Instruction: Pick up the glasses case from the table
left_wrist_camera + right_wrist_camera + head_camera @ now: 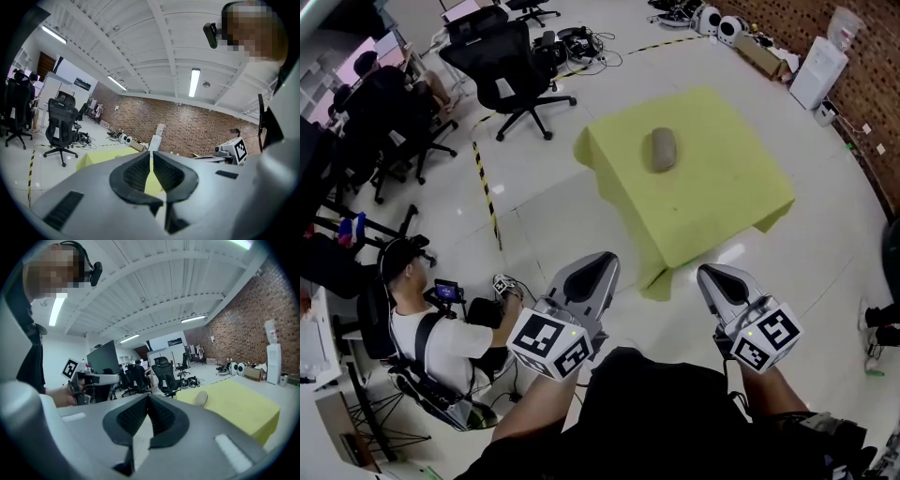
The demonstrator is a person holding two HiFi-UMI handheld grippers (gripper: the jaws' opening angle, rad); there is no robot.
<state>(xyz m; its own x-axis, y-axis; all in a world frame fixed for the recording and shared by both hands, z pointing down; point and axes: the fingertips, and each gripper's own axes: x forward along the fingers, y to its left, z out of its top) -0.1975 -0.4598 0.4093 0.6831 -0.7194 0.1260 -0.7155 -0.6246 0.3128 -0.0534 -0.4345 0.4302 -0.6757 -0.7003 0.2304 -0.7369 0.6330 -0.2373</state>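
The glasses case [663, 149] is a grey-brown oval pouch lying near the far middle of a low table under a yellow-green cloth [712, 202]. Both grippers are held side by side short of the table's near corner, well apart from the case. My left gripper [600, 263] has its jaws together with nothing between them, and so does my right gripper [710, 275]. In the right gripper view the case [201, 398] lies on the yellow table [243, 411] beyond and to the right of the shut jaws [148, 397]. The left gripper view shows shut jaws [151, 156] with the table [96, 159] behind them.
Black office chairs [508, 70] stand on the pale floor left of the table. A seated person [441, 328] is at lower left. Yellow-black tape [486, 192] runs along the floor. A white unit [818, 72] and boxes line the brick wall at the far right.
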